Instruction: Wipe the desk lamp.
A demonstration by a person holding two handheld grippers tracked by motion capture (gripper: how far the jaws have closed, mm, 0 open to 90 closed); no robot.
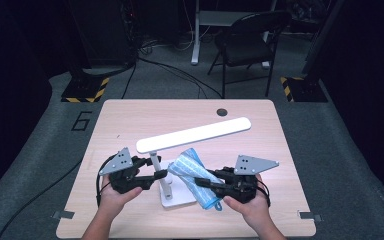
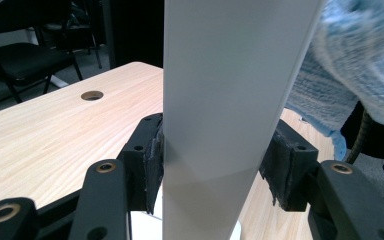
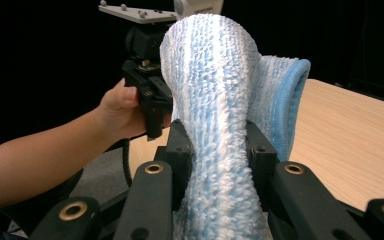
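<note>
Now my left gripper [image 1: 161,174] clamps the desk lamp's post [image 1: 156,164]; right gripper [image 1: 200,182], pinching the blue-striped cloth [image 1: 192,175] beside that post, should wipe gently.

On my feed the flat-headed desk lamp [image 1: 192,134] reads plain white throughout: bar, post [image 2: 230,100] and base plate alike. The fluffy terry cloth [image 3: 215,100] is pale blue with white stripes along its length and a solid, deeper blue bound edge. Both hand-held two-jaw grippers, left [image 1: 159,175] and right [image 1: 200,182], are matte black with brass-coloured pivot rings; each carries a grey three-cornered plate. The wooden table top [image 1: 130,120] is light beech with fine grain. I note black-and-yellow hazard stripes on the floor stands [image 1: 84,90].
</note>
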